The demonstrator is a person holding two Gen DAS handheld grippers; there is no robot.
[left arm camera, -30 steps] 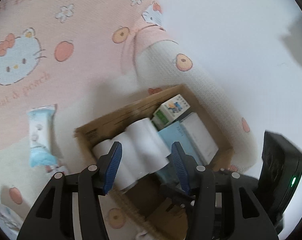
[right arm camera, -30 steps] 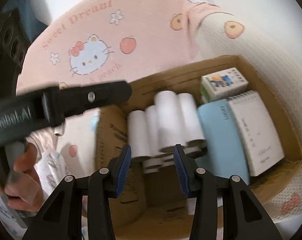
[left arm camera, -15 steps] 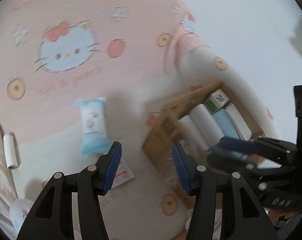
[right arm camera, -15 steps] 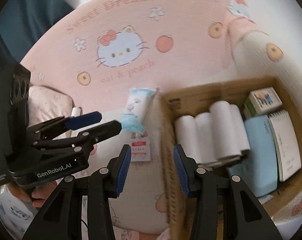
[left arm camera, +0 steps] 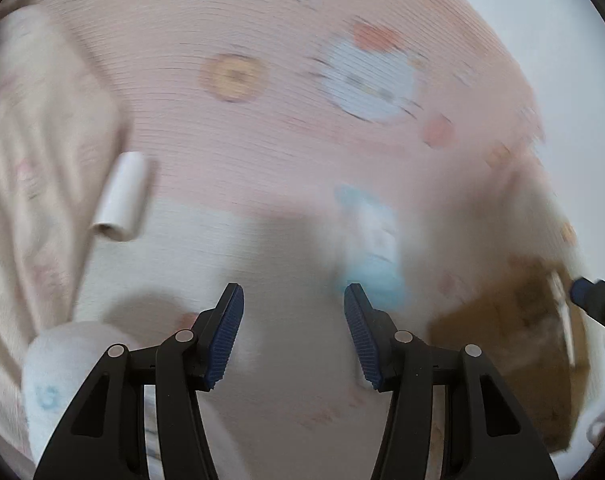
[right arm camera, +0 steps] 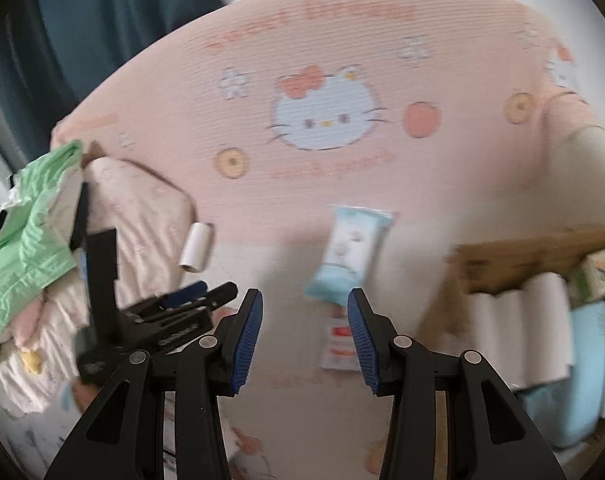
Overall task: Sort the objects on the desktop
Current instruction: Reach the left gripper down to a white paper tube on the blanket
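Both tongs are hanging released, with nothing between their blue ribbed pads. The left tongs [left arm camera: 293, 334] are pointing down at the pink cartoon-cat blanket [left arm camera: 286, 128] covering the bed, and that view is badly smeared. A small white paper roll [left arm camera: 122, 196] is lying on the blanket to the upper left of them, beside a rumpled pale quilt [left arm camera: 34, 168]. A light blue wipes packet [left arm camera: 372, 248] is showing as a blur just beyond the right pad, and the brown cardboard box [left arm camera: 514, 312] is sitting at the far right edge.

The right tongs [right arm camera: 304, 340] are hovering above the same blanket [right arm camera: 302, 60]. The wipes packet [right arm camera: 350, 252] is lying flat just beyond their tips, with a small white and red card [right arm camera: 338, 346] close below it, next to the right pad. The white paper roll [right arm camera: 198, 246] is resting well to the left, at the edge of the quilt [right arm camera: 142, 220]. The left tongs [right arm camera: 198, 294] are appearing low on the left of this view, with a green plastic bag [right arm camera: 26, 236] behind them. At the right, the cardboard box [right arm camera: 542, 248] is holding several white paper rolls [right arm camera: 518, 332] side by side, a small printed carton [right arm camera: 600, 272] and a light blue book [right arm camera: 570, 368].
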